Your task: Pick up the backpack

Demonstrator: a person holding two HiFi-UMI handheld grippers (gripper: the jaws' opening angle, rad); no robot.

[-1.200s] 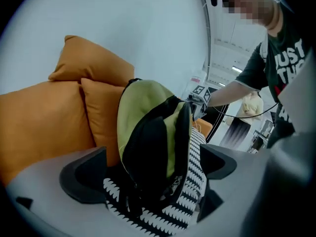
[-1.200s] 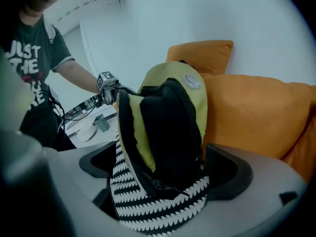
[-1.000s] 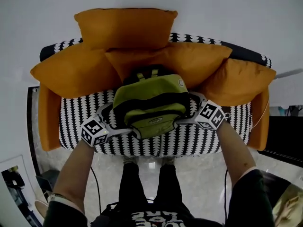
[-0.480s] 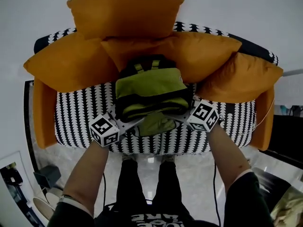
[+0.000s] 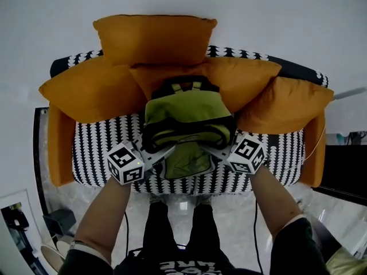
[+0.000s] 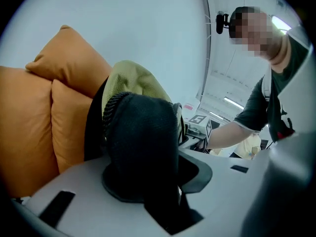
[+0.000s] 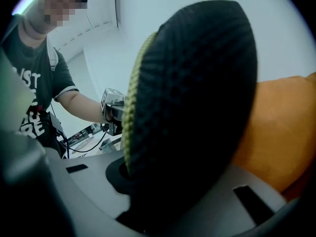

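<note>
Firmly, left tool (image 5: 153, 150) and right tool (image 5: 221, 146) each clamp the backpack (image 5: 186, 110) by its sides.

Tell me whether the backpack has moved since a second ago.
Yes. In the head view the backpack now has its lower pocket closer than before to the front edge of the striped sofa.
</note>
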